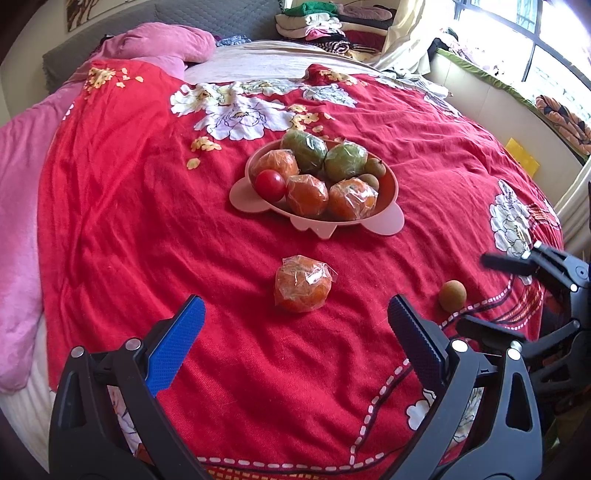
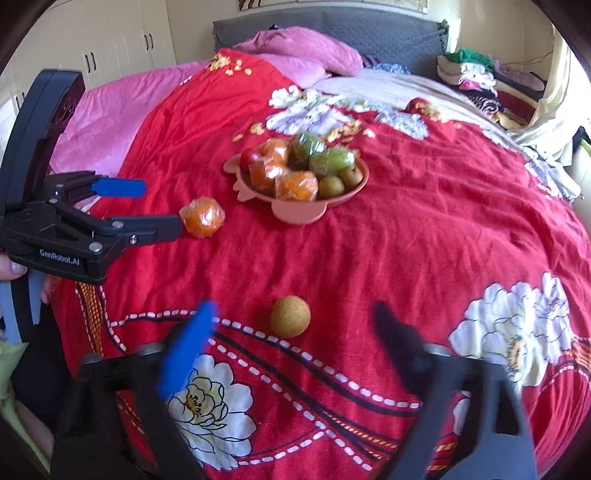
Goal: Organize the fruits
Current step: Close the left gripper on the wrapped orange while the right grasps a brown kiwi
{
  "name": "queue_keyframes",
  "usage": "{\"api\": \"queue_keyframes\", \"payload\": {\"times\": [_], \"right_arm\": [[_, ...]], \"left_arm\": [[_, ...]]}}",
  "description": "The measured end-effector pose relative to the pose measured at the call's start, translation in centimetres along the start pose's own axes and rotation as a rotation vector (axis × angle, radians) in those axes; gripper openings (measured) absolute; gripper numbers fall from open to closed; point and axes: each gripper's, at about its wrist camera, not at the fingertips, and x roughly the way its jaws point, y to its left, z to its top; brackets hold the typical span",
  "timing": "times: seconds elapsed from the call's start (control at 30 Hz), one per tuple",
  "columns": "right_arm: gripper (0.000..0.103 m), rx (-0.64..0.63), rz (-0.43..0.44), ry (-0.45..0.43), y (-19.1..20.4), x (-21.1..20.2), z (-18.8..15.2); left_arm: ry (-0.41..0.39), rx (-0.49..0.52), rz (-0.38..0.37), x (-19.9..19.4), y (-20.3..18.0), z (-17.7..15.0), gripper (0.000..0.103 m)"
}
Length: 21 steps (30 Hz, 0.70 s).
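Observation:
A pink bowl [image 1: 384,221] on the red bedspread holds wrapped oranges, two wrapped green fruits, a red tomato [image 1: 270,183] and small brown fruits; it also shows in the right wrist view [image 2: 295,214]. A wrapped orange [image 1: 302,283] lies loose in front of the bowl, just ahead of my open, empty left gripper [image 1: 295,317]. A small brown fruit [image 2: 290,316] lies loose just ahead of my open, empty right gripper [image 2: 295,325]. In the left wrist view that brown fruit [image 1: 452,294] sits to the right, beside the right gripper [image 1: 476,291]. The left gripper [image 2: 159,206] appears beside the orange [image 2: 202,217].
The fruits lie on a bed under a red flowered bedspread [image 1: 147,240]. Pink pillows [image 1: 162,42] and a pink blanket [image 1: 18,184] are at the left and far end. Folded clothes [image 1: 325,22] are stacked at the back right. The bed edge runs along the right.

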Motion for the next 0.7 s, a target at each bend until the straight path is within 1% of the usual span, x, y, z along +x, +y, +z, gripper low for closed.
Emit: {"api": "queue_keyframes", "payload": {"times": [0.03,0.1,0.13,0.17,0.27,0.33,0.4,0.53,0.6,0.63,0.67,0.7], "right_arm": [[0.063,0.0,0.005,0.008,0.0,0.3,-0.1],[0.053,0.001,0.013,0.018,0.1,0.8,-0.1],[0.044,0.0,0.023,0.026,0.0,1.1,-0.1],[0.038,0.0,0.022,0.036,0.0,1.5,-0.2],[0.027,0.005,0.031,0.042,-0.1,2.0,-0.4],[0.024,0.008,0.033,0.042,-0.3,2.2,-0.5],[0.024,0.015,0.041,0.039,-0.5,2.2,-0.4],[0.024,0.028,0.054,0.035,-0.7,2.0,-0.3],[0.024,0.034,0.059,0.032,-0.8,1.9,-0.3],[0.024,0.037,0.063,0.03,-0.9,1.8,-0.3],[0.024,0.04,0.065,0.026,-0.9,1.6,-0.2],[0.024,0.041,0.066,0.024,-1.0,1.5,-0.2]], "left_arm": [[0.003,-0.001,-0.001,0.2,0.0,0.0,0.093],[0.004,-0.008,-0.001,0.4,0.2,0.1,0.093],[0.007,-0.011,-0.004,0.6,0.3,0.2,0.093],[0.009,-0.015,-0.004,0.7,0.4,0.2,0.093],[0.018,-0.02,-0.006,1.3,0.6,0.4,0.092],[0.024,-0.019,-0.011,1.6,0.7,0.4,0.085],[0.035,-0.023,-0.023,2.2,0.7,0.5,0.074],[0.054,-0.019,-0.036,3.3,0.7,0.8,0.063],[0.067,-0.015,-0.045,3.9,0.7,1.0,0.054],[0.073,-0.015,-0.045,4.2,0.7,1.0,0.052],[0.077,-0.014,-0.053,4.4,0.7,1.0,0.046],[0.08,-0.014,-0.059,4.5,0.6,0.9,0.043]]}}
